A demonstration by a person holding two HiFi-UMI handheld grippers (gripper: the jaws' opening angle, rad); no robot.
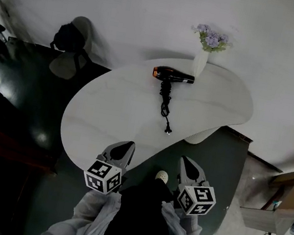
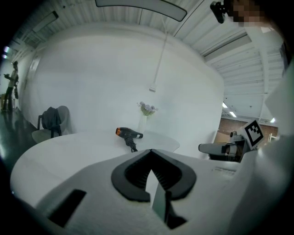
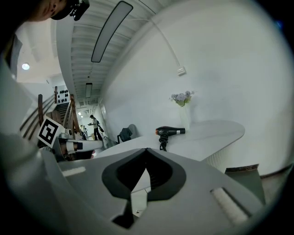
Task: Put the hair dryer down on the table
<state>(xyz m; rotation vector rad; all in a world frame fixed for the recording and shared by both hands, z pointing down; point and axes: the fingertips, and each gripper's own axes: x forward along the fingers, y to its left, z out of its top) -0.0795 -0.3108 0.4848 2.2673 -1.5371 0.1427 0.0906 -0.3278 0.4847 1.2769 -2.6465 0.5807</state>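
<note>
Table (image 1: 109, 107): left tongs (image 2: 150, 152), right tongs (image 3: 147, 150) closed, empty

Head view steeply down from the near edge of the white rounded bench (image 1: 108, 113), both tool views low, facing across it, all sharing the far black hair dryer (image 1: 172, 75).

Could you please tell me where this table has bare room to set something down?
The table is bare on its wide left side, from the cord to the rim, and on its right lobe beyond the cord. Only the far edge is crowded: the hair dryer lies beside the vase.
</note>
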